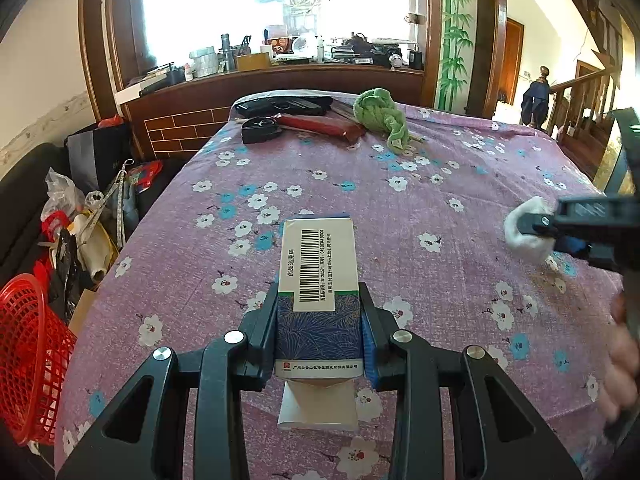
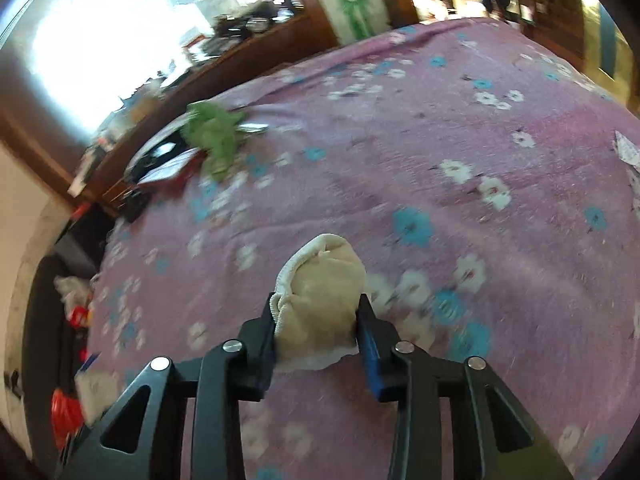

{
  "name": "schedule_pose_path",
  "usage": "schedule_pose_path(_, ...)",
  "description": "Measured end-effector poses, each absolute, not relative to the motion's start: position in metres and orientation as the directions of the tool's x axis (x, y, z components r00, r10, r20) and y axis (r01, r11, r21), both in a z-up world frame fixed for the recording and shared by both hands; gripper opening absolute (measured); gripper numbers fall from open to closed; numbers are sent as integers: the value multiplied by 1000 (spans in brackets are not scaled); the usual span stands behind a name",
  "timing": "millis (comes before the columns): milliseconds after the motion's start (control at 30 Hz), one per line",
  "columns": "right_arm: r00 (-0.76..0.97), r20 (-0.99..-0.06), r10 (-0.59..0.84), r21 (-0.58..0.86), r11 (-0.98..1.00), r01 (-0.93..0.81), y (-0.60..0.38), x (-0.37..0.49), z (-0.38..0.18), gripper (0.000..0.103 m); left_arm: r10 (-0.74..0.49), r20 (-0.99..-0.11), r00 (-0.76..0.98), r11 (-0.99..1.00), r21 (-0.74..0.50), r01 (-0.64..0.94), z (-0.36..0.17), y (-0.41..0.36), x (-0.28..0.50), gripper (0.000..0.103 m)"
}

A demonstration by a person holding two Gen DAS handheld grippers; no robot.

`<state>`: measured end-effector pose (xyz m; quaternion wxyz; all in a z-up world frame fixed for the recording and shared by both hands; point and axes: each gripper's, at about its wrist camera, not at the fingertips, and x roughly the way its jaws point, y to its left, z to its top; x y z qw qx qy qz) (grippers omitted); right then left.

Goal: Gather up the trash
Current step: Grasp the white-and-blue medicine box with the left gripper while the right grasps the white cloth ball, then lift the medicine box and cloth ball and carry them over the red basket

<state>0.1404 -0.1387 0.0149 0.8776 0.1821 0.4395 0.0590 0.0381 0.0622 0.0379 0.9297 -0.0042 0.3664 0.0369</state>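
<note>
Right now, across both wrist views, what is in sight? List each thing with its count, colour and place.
medicine box: one, white and blue, clamped in the left gripper
tissue wad: one, white, between the right gripper's fingers, above the cloth
tablecloth: one, pink with white and blue flowers, covering the table
green rag: one, far end of the table
red case: one, beside the rag
black tray: one, far left corner
red basket: one, left of the table
left gripper: black, shut on the box
right gripper: black, gripping the wad
</note>
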Motion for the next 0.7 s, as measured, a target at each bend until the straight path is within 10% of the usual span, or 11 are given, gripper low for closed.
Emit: schedule_pose_path(700,741,-588,324,144,944,-298,-56,59,37,38,123,-650,750,991,39,-129,42,68,34,33)
